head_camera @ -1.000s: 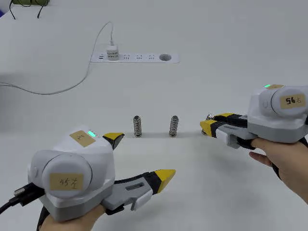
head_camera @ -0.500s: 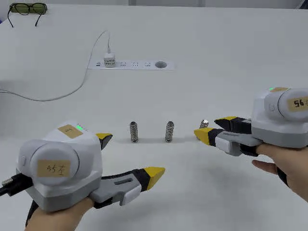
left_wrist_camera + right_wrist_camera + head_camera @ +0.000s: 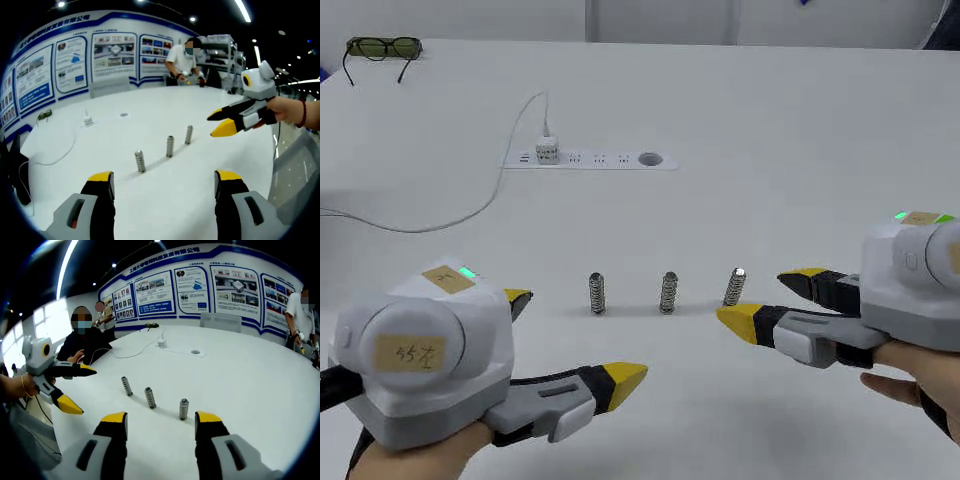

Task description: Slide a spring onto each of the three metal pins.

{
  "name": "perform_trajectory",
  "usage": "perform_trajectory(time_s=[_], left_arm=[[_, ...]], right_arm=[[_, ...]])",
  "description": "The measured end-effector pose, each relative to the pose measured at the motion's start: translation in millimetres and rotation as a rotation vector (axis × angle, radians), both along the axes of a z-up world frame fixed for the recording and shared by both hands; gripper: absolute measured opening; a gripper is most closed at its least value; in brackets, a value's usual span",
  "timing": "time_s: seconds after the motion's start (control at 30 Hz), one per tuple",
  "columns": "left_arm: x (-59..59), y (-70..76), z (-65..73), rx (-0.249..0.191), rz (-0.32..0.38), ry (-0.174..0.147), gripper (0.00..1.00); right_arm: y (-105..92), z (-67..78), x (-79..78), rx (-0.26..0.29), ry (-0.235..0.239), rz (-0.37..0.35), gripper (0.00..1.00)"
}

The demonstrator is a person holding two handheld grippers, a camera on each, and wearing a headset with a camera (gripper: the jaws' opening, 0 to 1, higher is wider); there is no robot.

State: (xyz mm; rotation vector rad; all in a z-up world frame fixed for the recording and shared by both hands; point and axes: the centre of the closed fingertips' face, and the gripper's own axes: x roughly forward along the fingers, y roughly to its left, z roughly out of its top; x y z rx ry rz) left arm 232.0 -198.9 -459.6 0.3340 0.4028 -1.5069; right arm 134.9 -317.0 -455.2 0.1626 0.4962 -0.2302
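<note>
Head view, near to far: the left gripper (image 3: 572, 336) sits low on the person's left, jaws spread wide w/ nothing between them. The right gripper (image 3: 757, 295) is opposite, jaws also apart and empty, tips pointing in toward the row. Between the two, on the white table (image 3: 800, 150), three springs stand upright in a line running left-right: left spring (image 3: 597, 293), middle spring (image 3: 668, 292), right spring (image 3: 734, 287). Each looks to be sleeved over its pin, long axis vertical, and a bright pin tip shows at the top of the right one (the other two tops are too small to tell). What matters for the next move is that the right spring is just beside the right gripper's lower tip, i.e. ahead and slightly to that gripper's left, while the left gripper is well apart from the left spring, which lies fwd of it. So the right gripper is the nearer one, and any touch-up of seating would prob. fall to it, coming in from the side w/ jaws closing across the vertical axis. I see no loose spring on the table, so the task looks about done. Farther back lie a power strip (image 3: 590, 159) w/ its cable (image 3: 470, 208), then glasses (image 3: 382, 46) at the far left edge.
</note>
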Motion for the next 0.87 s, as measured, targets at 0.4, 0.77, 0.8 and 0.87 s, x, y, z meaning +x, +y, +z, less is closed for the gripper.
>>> perform_trajectory(time_s=[0.4,0.77,0.8,0.87], left_arm=[[-3.3,16.4,8.0,0.008,-0.002,0.001,0.87],[-7.3,27.8,8.4,0.021,0.01,0.021,0.88],[-7.5,28.8,9.1,0.019,0.014,0.024,0.88],[-7.8,29.6,10.3,0.016,0.017,0.026,0.88]], right_arm=[[23.5,1.1,-16.4,0.039,0.008,0.019,0.65],[40.0,-0.3,-28.8,0.045,0.025,0.05,0.74],[41.9,-1.3,-30.1,0.043,0.029,0.055,0.75],[43.6,-2.1,-31.8,0.045,0.031,0.056,0.76]])
